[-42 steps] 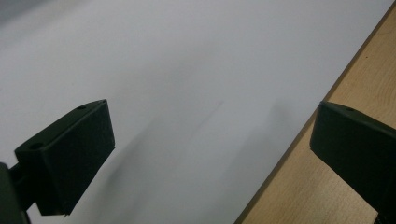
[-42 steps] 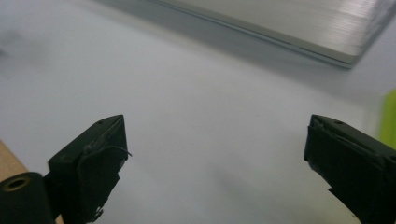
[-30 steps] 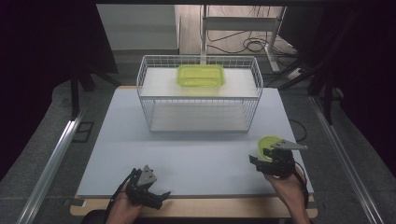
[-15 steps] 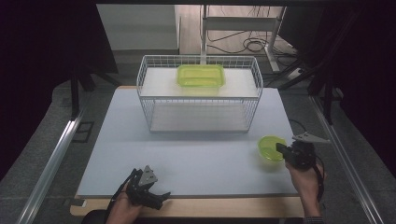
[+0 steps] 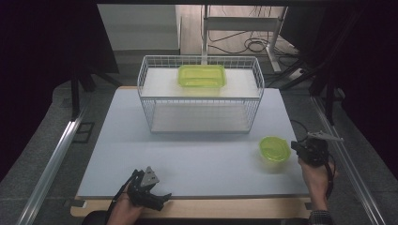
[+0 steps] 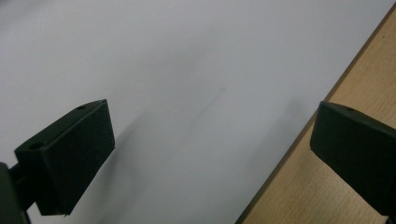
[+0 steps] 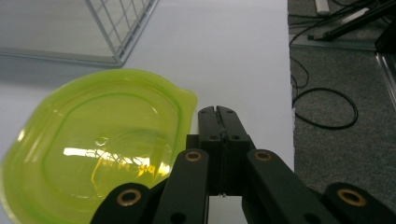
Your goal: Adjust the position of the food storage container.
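Note:
A round translucent green container (image 5: 274, 149) lies on the white mat (image 5: 197, 154) at the right. In the right gripper view this round container (image 7: 100, 144) sits just left of my right gripper (image 7: 218, 113), whose jaws are pressed together with nothing between them. From above, the right gripper (image 5: 297, 147) sits right of the container, held by a hand. My left gripper (image 5: 157, 197) rests at the mat's front edge. In its own view the left gripper (image 6: 210, 154) stands wide open over bare mat and wood.
A white wire basket (image 5: 202, 129) stands at the back middle of the mat, with a rectangular green container (image 5: 202, 75) seen at its far side. The basket's corner (image 7: 121, 28) is close ahead of the right gripper. Cables (image 7: 327, 107) lie on the floor beyond the table's right edge.
My right gripper has drawn back to the right, off the round green container, which stays on the mat. The left gripper has not moved.

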Demonstrator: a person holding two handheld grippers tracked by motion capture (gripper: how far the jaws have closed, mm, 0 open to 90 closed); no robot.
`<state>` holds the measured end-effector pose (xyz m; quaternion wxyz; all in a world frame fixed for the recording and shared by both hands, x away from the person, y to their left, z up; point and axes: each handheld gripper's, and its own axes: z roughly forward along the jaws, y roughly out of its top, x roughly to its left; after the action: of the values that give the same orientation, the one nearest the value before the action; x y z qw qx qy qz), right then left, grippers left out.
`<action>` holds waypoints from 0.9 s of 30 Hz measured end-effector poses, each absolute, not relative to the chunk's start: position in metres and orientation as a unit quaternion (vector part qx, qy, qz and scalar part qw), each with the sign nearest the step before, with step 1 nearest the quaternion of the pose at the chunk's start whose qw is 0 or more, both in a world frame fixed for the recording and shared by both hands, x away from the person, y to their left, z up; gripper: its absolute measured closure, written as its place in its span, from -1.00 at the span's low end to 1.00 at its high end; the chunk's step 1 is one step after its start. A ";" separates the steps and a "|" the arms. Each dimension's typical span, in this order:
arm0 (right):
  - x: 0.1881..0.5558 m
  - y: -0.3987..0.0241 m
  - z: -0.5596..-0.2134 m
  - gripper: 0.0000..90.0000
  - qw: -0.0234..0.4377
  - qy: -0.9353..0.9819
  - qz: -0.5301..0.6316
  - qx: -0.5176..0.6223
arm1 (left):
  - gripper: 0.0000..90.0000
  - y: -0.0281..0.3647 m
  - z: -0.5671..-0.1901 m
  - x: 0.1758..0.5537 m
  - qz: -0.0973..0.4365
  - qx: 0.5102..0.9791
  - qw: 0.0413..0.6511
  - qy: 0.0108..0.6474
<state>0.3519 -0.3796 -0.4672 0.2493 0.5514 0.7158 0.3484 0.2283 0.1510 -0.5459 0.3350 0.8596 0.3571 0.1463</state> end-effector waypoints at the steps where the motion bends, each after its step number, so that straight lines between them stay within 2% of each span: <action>1: 0.353 -0.380 -0.469 0.98 0.246 0.715 0.348 0.554 | -1.00 0.151 -0.546 0.228 0.146 0.859 0.335 0.357; 14: 0.358 -0.368 -0.480 0.98 0.236 0.724 0.341 0.551 | -1.00 0.151 -0.546 0.229 0.146 0.860 0.334 0.357; 27: 0.349 -0.341 -0.480 0.98 0.207 0.732 0.349 0.548 | -1.00 0.151 -0.546 0.228 0.146 0.861 0.333 0.356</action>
<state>0.3493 -0.3411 -0.4804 0.2066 0.5478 0.7316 0.3493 0.2282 0.1509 -0.5460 0.3331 0.8609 0.3558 0.1459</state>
